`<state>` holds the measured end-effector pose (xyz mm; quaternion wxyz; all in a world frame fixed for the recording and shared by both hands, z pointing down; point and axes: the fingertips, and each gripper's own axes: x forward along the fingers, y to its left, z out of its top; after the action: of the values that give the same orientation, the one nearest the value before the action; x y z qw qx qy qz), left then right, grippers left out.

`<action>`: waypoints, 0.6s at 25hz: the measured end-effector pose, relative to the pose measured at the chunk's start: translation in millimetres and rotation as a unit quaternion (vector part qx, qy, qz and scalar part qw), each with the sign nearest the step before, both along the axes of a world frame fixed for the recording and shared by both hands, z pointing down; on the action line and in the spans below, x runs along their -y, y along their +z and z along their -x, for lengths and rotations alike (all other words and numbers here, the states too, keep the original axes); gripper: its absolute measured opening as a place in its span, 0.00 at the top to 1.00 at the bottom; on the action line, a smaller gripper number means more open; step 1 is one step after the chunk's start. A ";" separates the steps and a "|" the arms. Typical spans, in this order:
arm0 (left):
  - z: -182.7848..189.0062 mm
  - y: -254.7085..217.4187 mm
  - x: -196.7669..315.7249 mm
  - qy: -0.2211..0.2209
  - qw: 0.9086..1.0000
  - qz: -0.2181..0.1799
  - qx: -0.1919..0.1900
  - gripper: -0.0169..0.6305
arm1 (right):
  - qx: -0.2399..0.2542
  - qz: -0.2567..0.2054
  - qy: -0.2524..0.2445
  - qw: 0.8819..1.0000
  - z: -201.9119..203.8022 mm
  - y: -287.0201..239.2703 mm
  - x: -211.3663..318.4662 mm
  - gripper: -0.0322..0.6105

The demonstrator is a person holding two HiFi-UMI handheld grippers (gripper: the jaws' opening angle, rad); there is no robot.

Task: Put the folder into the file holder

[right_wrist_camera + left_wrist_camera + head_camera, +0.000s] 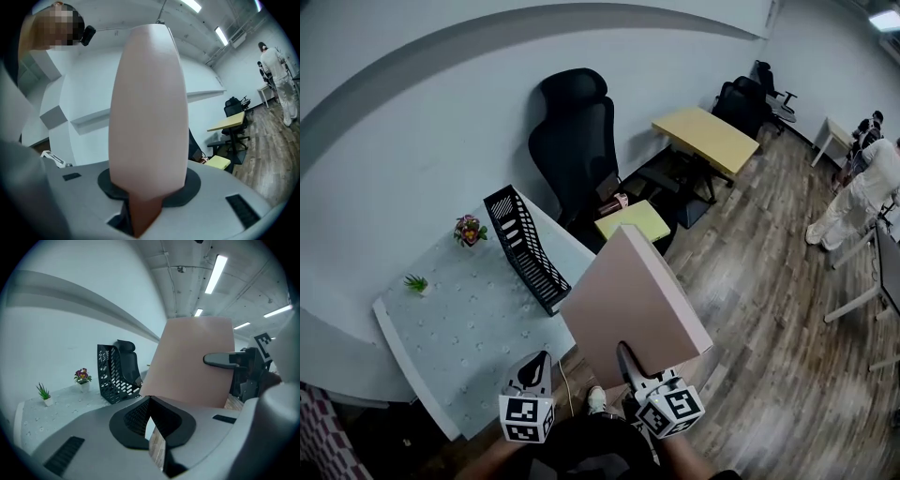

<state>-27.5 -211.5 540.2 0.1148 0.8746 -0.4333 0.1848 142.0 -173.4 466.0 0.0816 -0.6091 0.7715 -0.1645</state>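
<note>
Clearly, the right gripper's (140,206) jaws were clamped on the lower edge of the pink folder (633,305), which it held tilted in the air off the counter's (469,328) near corner. The left gripper (149,401) hovered just beside it, its jaws together on nothing. The black file holder (523,246) stood on the counter, apart from the folder. Its slots' insides were hard to make out.

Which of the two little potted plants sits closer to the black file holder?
The flowering plant, close beside the file holder; the plain green plant stands farther off.
</note>
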 end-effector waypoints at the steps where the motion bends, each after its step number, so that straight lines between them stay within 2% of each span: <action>1: -3.2 0.2 5.5 -0.008 1.000 0.002 0.001 0.96 | 0.004 -0.003 -0.009 1.000 -3.1 -2.0 7.3 0.74; 7: -5.7 -1.5 27.6 -0.055 0.998 0.004 0.009 0.96 | 0.007 -0.026 -0.060 0.998 -11.3 -17.5 50.4 0.74; 15: 40.1 3.9 54.8 -0.125 0.992 0.016 0.007 0.96 | -0.008 -0.041 -0.094 0.995 13.9 -34.7 109.7 0.74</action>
<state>-67.6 -266.4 544.0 0.1476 0.8106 -0.5367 0.1820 128.2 -283.1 431.2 0.0844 -0.5315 0.8320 -0.1346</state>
